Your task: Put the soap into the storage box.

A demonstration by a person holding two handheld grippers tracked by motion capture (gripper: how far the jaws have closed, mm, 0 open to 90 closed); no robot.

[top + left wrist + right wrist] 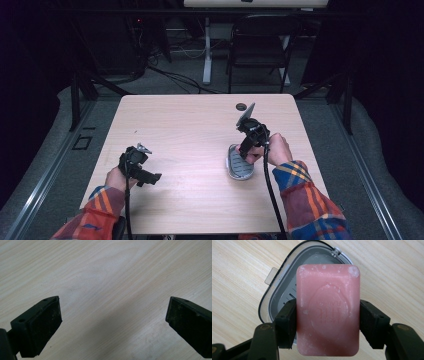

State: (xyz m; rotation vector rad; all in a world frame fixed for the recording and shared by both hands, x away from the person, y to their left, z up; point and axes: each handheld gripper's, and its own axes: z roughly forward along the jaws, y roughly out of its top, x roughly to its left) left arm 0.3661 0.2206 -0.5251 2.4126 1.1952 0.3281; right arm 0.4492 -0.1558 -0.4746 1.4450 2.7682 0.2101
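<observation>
A pink bar of soap [328, 310] sits clamped between the jaws of my right gripper [328, 323], which is shut on its two long sides. Directly below it lies a grey soap dish [284, 287] with a slotted floor, on the wooden table. From above, my right gripper [248, 148] hangs pointing down over the soap dish [238, 167] at the table's right middle; the soap itself is hidden there by the gripper and hand. My left gripper [148, 177] rests low at the front left, its pads [43, 327] wide apart over bare wood.
The light wooden table [190, 125] has a small round hole [241, 106] near its far edge. Behind the table stand a black folding chair [260, 45] and a white desk leg [207, 50], with cables on the floor.
</observation>
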